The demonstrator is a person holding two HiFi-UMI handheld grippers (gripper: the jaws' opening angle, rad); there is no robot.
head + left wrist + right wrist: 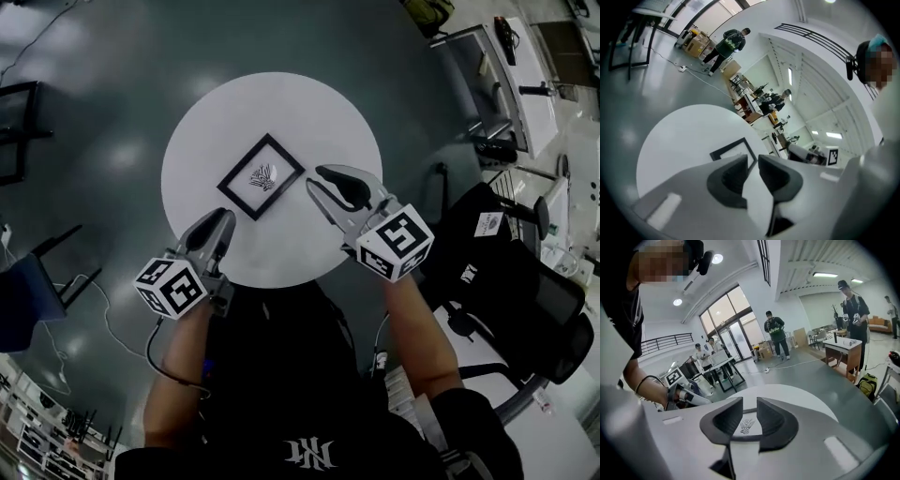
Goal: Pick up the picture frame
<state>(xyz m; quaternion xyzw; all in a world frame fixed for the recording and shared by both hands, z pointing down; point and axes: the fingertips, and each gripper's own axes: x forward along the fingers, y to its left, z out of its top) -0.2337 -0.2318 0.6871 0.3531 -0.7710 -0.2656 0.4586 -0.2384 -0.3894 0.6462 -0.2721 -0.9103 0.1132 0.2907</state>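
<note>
Picture frame (262, 176) flat on white table (314, 117)

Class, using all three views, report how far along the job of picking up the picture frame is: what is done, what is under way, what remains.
Done: only the approach. The picture frame lies flat on the round white table, not lifted.
In hand: the left hand-held gripper and right hand-held gripper sit on either side of the frame, jaws apart, gripping nothing. The right gripper view lines its jaws up on the frame.
Left: close on the frame and lift it.
</note>
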